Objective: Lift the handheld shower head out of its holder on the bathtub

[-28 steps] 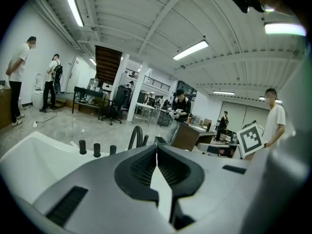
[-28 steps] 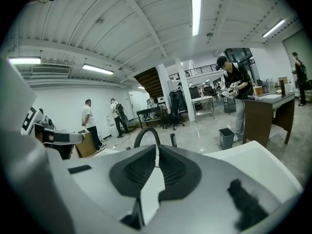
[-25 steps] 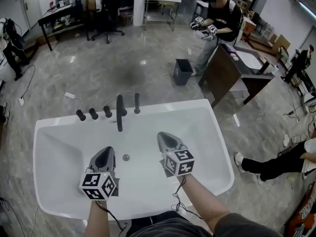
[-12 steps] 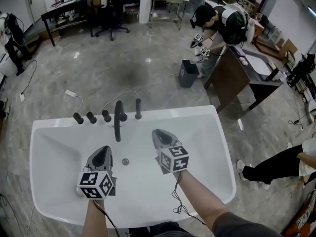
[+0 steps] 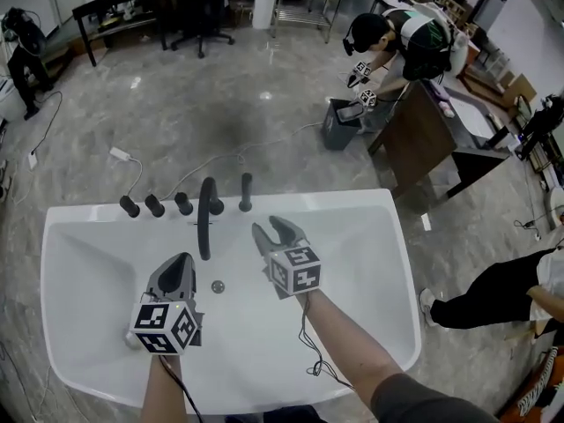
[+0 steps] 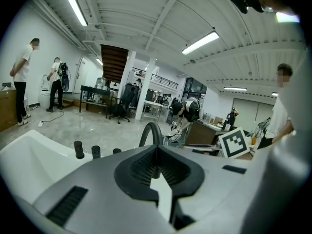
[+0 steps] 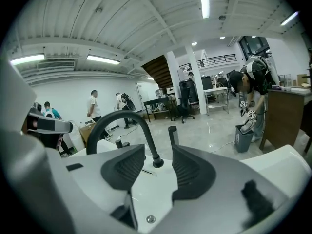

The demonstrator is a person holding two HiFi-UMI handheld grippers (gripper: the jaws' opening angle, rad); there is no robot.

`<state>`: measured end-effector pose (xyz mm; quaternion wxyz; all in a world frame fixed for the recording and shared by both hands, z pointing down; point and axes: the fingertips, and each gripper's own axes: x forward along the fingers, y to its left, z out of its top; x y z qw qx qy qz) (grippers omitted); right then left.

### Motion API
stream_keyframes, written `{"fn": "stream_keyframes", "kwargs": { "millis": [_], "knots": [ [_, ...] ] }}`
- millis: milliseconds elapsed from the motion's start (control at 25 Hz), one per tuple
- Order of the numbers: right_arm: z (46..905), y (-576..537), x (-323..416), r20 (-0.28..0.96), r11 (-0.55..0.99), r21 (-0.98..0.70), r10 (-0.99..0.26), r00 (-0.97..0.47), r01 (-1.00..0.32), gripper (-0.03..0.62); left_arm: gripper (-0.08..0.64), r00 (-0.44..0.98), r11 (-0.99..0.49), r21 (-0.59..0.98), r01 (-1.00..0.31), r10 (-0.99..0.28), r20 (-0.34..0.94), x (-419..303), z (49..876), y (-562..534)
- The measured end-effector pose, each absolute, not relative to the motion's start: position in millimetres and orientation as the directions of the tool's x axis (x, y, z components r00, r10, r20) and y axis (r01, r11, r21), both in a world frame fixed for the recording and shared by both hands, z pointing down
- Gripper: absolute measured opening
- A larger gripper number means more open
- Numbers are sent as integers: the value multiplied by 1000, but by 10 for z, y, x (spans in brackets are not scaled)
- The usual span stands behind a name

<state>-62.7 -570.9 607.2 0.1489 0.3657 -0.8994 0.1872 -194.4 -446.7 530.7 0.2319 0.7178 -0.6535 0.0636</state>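
Note:
The handheld shower head (image 5: 246, 192) is a slim black stick that stands upright in its holder on the far rim of the white bathtub (image 5: 392, 245), right of the curved black faucet (image 5: 205, 223). My right gripper (image 5: 273, 230) hovers over the tub just short of the shower head, its jaws opening with nothing between them. In the right gripper view the shower head (image 7: 172, 133) rises beyond the right gripper (image 7: 158, 167), beside the faucet spout (image 7: 122, 123). My left gripper (image 5: 181, 267) is shut and empty, over the tub near the drain (image 5: 218, 286). From the left gripper (image 6: 156, 149) the faucet (image 6: 151, 133) shows straight ahead.
Three black knobs (image 5: 155, 205) line the rim left of the faucet. Beyond the tub, a person (image 5: 401, 42) bends over a dark bin (image 5: 340, 123) beside a brown desk (image 5: 423, 135). A cable (image 5: 220, 161) trails across the marble floor.
Both grippers have moved forward and down toward the fittings on the far rim. The right jaws, shut before, now stand apart. The person in the background has bent down over the bin.

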Motion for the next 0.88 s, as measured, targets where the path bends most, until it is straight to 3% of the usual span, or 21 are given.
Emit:
{"fn": "stream_keyframes", "kwargs": {
  "millis": [880],
  "knots": [
    [6881,-6883,-1139,459,649,-86,-647,-608,-756,224,18,113,-17,234,-972,-908,403,-2298,5890,-4841]
  ]
}}
